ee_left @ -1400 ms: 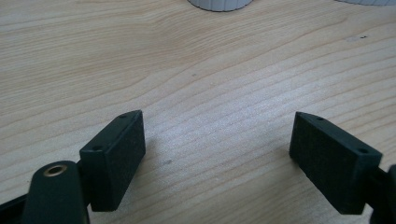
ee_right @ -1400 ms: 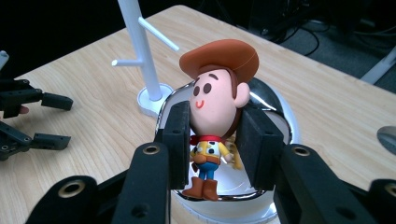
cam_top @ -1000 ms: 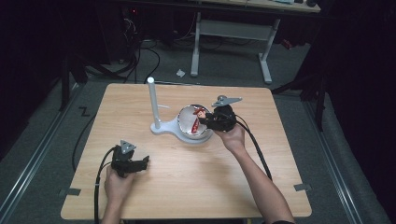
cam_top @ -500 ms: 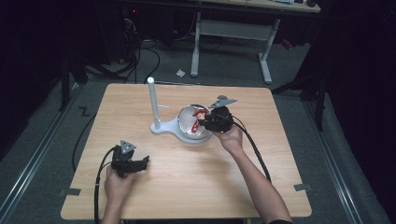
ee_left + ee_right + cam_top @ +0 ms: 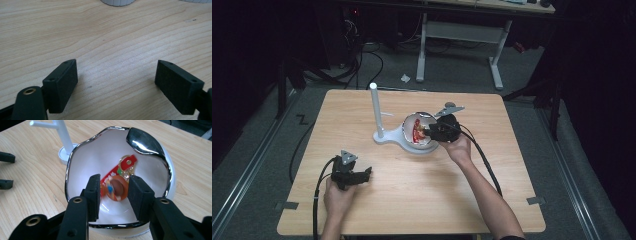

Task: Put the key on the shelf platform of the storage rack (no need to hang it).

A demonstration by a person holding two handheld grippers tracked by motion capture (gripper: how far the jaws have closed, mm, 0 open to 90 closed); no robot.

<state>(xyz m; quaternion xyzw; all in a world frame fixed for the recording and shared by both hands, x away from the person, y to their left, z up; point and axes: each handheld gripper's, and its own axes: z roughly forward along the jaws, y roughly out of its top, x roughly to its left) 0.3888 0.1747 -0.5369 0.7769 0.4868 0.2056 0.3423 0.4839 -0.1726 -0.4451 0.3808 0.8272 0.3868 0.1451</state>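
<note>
Now, your scene by parts:
Bench (image 5: 512, 200): wide bare wood on the near and right sides, clear of the edges.
Bowl (image 5: 82, 162): white, chrome-rimmed, mid-bench, just right of the white stand (image 5: 374, 107).
Keychain (image 5: 117, 187): red tag and round orange charm lying inside the bowl.
Right claw (image 5: 112, 191): jaws have just been opening; they flank the charm with gaps showing.
Left claw (image 5: 116, 80): spread wide over bare bench, near left.

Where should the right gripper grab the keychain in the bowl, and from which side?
Grip the round orange charm, coming from above through the mouth of the bowl. The charm stands thickest of the keychain; the red tag lies flat on the bottom. The right gripper already straddles the charm; its jaws have just been opening, so contact looks uncertain.
</note>
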